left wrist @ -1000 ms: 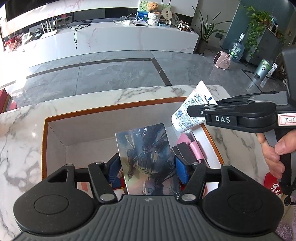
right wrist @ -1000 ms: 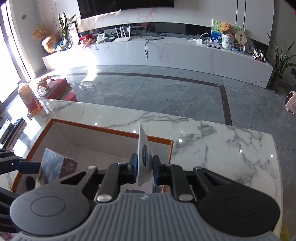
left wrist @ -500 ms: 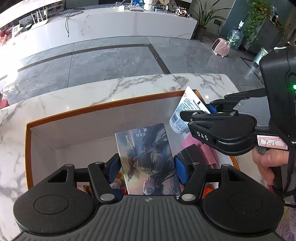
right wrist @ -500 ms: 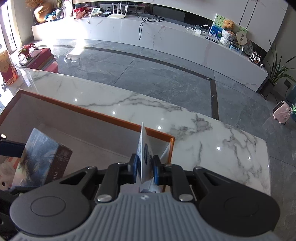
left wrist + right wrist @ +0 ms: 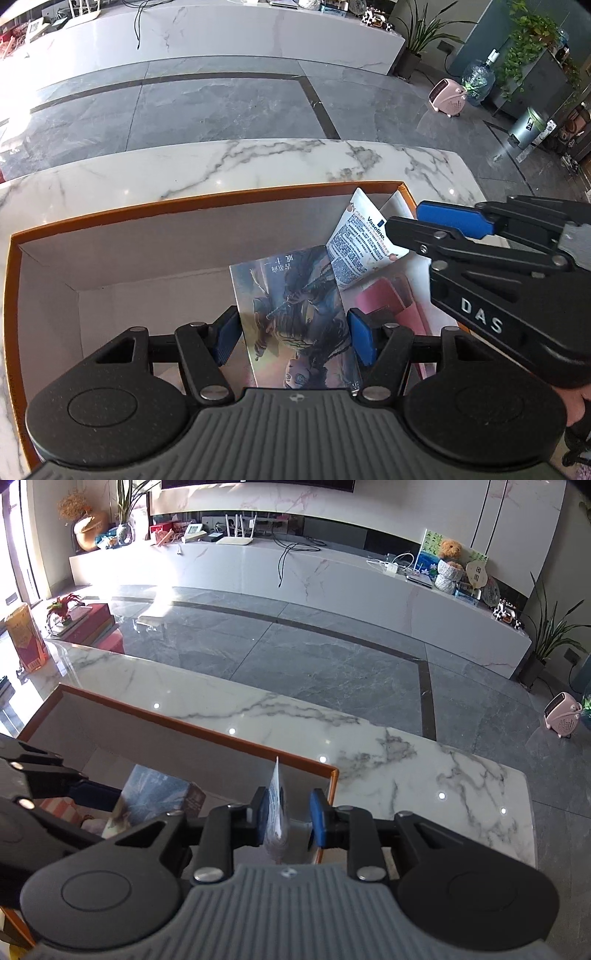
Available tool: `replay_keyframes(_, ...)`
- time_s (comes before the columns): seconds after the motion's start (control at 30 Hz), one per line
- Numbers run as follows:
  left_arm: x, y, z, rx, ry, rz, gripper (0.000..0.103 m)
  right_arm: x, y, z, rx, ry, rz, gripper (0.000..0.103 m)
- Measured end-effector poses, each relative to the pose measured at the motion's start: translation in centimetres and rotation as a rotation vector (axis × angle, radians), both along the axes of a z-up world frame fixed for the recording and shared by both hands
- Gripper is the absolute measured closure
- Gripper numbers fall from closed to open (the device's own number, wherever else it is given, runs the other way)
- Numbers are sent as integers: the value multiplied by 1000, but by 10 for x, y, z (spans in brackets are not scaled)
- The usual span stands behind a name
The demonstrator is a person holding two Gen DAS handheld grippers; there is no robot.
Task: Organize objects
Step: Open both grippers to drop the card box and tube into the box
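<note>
**Two grippers over the open box**

The marble table (image 5: 258, 162) carries a big open box (image 5: 207, 201) with an orange rim and pale inner walls. Both my tools are over this box.

My left gripper (image 5: 291, 338) is clamped on a flat booklet (image 5: 295, 314) with a drawn figure on its cover; the blue pads press its left and right edges, and it stands tilted over the inside of the box.

My right gripper (image 5: 290, 818) is at the far right corner of the box. Its pads are apart. A white cream tube (image 5: 360, 243) stands between them with its flat end up; it seems to touch the left pad, and there is a gap to the right pad. I cannot tell whether its lower end rests on the box floor.

A pink case (image 5: 384, 301) lies on the box floor at the right, near the booklet.
</note>
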State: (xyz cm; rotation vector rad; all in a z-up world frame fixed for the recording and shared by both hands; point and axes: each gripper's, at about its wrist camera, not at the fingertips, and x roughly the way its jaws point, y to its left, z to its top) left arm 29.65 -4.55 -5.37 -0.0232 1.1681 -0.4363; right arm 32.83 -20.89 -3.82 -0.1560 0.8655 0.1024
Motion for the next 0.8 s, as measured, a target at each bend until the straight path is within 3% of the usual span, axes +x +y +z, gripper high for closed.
replay_keyframes(0.27, 4, -4, -22, -10, 79, -1, 30, -15, -6, 5, 11, -28, -22, 78)
replay_keyframes(0.4, 6, 4, -25, -57, 124, 23, 32, -16, -9, 2, 15, -16, -25, 77)
replay_keyframes(0.53, 6, 8, -18, -76, 120, 34, 29, -20, -9, 0, 25, -11, -22, 77)
replay_keyframes(0.67, 5, 11, -15, -79, 144, 21, 36, -25, -7, 1, 37, -10, -10, 77)
replay_keyframes(0.8, -1, 20, -9, -74, 113, 49, 37, -32, -4, 4, 76, 0, 49, 81)
